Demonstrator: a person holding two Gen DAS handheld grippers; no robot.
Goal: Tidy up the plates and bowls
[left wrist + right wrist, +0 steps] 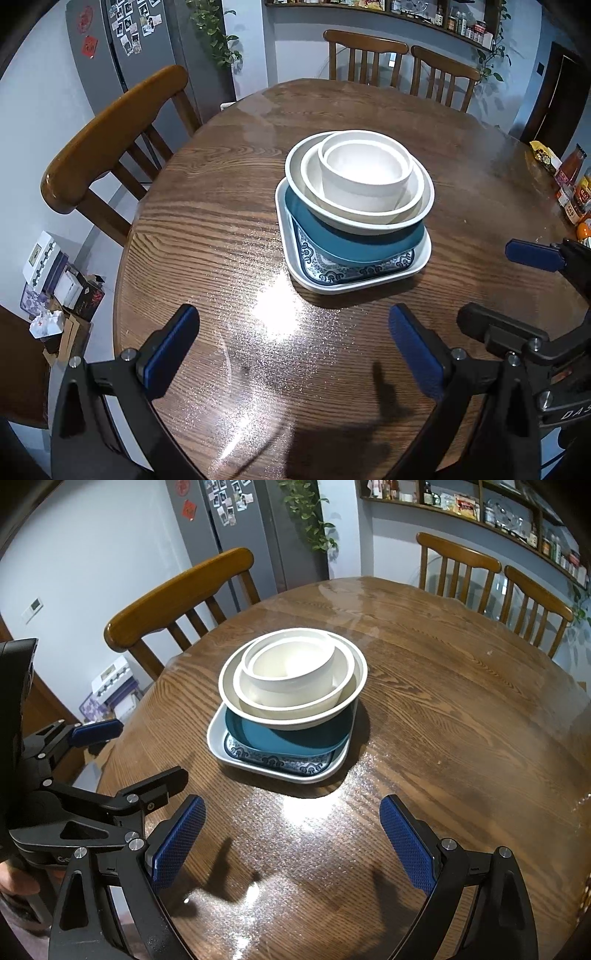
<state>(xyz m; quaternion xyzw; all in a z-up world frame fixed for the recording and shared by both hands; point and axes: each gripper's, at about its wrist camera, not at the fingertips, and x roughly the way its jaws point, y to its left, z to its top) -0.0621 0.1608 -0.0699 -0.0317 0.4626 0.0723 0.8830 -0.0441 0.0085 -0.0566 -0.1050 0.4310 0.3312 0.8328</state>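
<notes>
A stack of dishes stands mid-table. At the bottom is a white square tray (332, 290) (280, 774). On it lie a blue-and-white patterned plate (332, 272) (277, 761) and a teal plate (354, 252) (273, 734). Above them a large white bowl (351, 226) (295, 722) holds a medium bowl, and a small white bowl (365, 173) (291, 668) nests on top. My left gripper (293, 350) (129, 755) is open and empty, short of the stack's near side. My right gripper (291, 845) (517, 288) is also open and empty, just to its right.
The round wooden table (221, 221) (443, 720) is glossy with glare near the stack. Sauce bottles and jars (576, 192) crowd its right edge. Wooden chairs (110, 147) (177, 598) ring the table. Boxes (55, 273) lie on the floor at left.
</notes>
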